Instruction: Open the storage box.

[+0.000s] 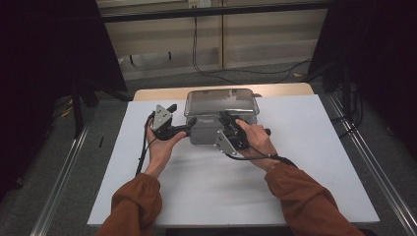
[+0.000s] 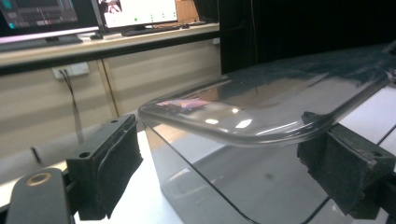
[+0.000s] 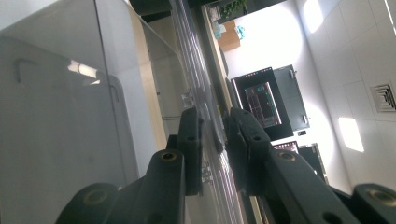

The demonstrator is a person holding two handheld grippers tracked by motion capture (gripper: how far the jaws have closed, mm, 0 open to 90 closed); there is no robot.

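Your left gripper (image 1: pixel 189 124) sits at about nine o'clock from the metal box (image 1: pixel 209 132), held by your left hand (image 1: pixel 161 143) with its jaws pointing toward three o'clock at the box's left end. In the left gripper view those jaws stand spread, one pad at the lower left and the other at the lower right, with the near corner of the box (image 2: pixel 243 186) and the rounded edge of the clear lid (image 2: pixel 261 107) between them; neither pad visibly presses on the box or the lid, though the right pad comes up just under the lid's rim. The box stands on the white sheet (image 1: pixel 305 162) toward the far middle of the table, at twelve o'clock from you, with the clear lid (image 1: pixel 221 102) resting on top of it. At about five o'clock from the box, your right hand (image 1: pixel 255 140) holds your right gripper (image 1: pixel 227 118) rolled onto its side, its jaws reaching toward eleven o'clock onto the lid's near edge. In the right gripper view the right gripper (image 3: pixel 215 140) has its jaws pressed nearly together on the thin clear rim of the lid (image 3: pixel 205 116), which runs straight up between the pads, so it is pinching the lid, with the box's shiny wall (image 3: pixel 56 116) at nine o'clock from the pads.
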